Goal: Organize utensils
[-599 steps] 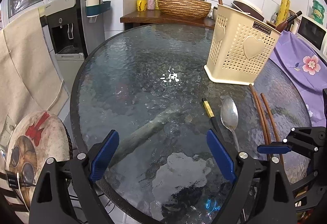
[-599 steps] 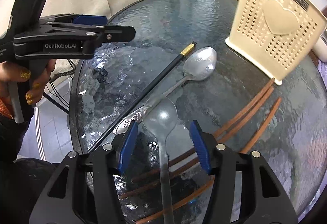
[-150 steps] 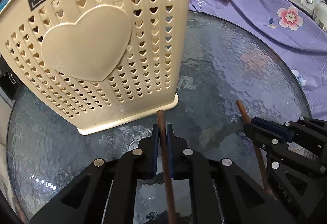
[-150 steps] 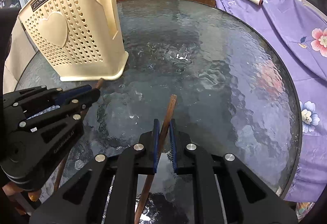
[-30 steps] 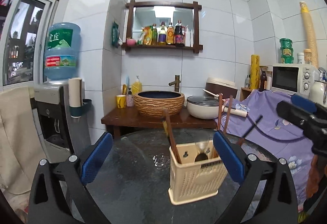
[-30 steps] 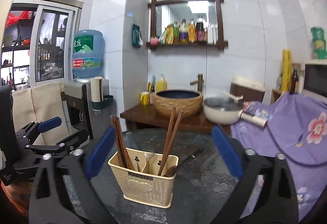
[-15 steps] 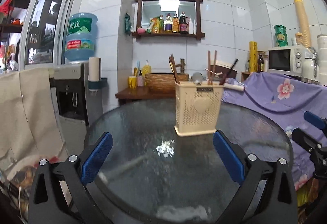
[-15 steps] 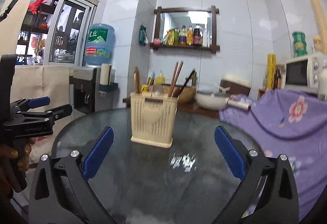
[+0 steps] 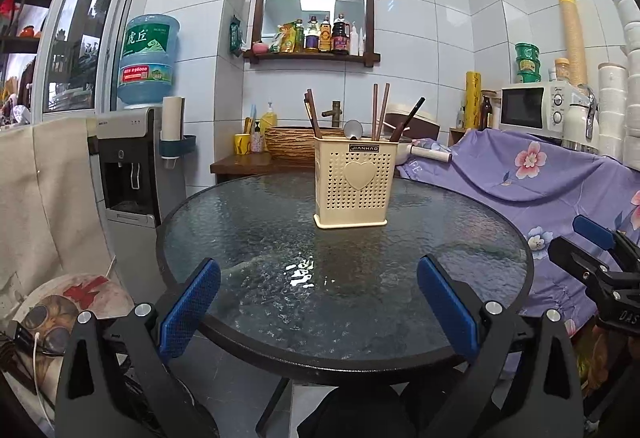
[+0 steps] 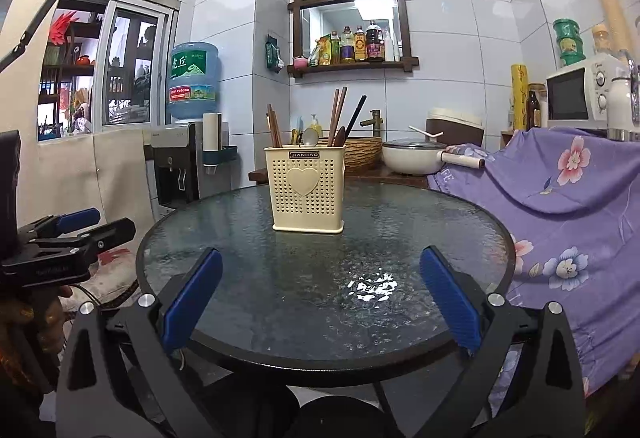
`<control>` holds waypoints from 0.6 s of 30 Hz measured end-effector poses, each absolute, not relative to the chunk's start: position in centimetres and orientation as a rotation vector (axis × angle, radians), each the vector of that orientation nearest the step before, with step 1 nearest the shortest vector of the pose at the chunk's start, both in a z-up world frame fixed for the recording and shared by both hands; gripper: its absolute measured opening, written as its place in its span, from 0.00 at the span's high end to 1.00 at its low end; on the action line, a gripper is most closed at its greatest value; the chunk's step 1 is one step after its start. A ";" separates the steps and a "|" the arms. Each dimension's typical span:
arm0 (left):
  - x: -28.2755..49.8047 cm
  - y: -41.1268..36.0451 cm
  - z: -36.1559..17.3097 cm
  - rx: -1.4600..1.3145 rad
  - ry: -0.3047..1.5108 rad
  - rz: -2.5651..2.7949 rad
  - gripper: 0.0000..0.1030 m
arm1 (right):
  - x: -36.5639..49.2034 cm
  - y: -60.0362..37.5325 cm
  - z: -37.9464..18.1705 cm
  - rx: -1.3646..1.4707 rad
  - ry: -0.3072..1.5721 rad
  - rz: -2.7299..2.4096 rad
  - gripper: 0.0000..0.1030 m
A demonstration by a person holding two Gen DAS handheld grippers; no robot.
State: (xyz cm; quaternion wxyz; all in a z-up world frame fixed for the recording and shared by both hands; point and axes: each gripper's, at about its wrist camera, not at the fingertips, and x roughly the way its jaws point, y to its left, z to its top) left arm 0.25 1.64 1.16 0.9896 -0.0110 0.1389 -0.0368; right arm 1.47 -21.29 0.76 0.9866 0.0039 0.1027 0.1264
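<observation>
A cream utensil holder point(image 9: 352, 183) with a heart on its front stands upright on the round glass table point(image 9: 248, 238); it also shows in the right wrist view point(image 10: 307, 189). Brown chopsticks point(image 9: 380, 111), a black chopstick point(image 10: 355, 115) and a metal spoon point(image 9: 353, 128) stand in it. My left gripper point(image 9: 318, 304) is open and empty, held back at the table's near edge. My right gripper point(image 10: 318, 302) is open and empty, also at the near edge, to the right of the left one.
A water dispenser point(image 9: 134, 158) stands at the left. A wooden counter with a woven basin point(image 9: 290, 144) is behind the table. A purple floral cloth point(image 10: 568, 198) covers furniture at the right, with a microwave point(image 9: 534, 106) above it. A round stool point(image 9: 68, 308) sits low at the left.
Both grippers have drawn back and dropped lower, away from the holder; the whole table now shows in front of them. Both stay open and empty.
</observation>
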 end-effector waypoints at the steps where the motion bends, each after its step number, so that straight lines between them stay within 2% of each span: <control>1: 0.1 1.6 1.2 -0.022 0.280 -0.072 0.06 | 1.4 -21.3 0.8 0.003 0.204 0.253 0.06; 18: -0.3 1.8 1.4 -0.023 0.285 -0.078 0.06 | 0.7 -20.0 1.9 -0.052 0.178 0.269 0.06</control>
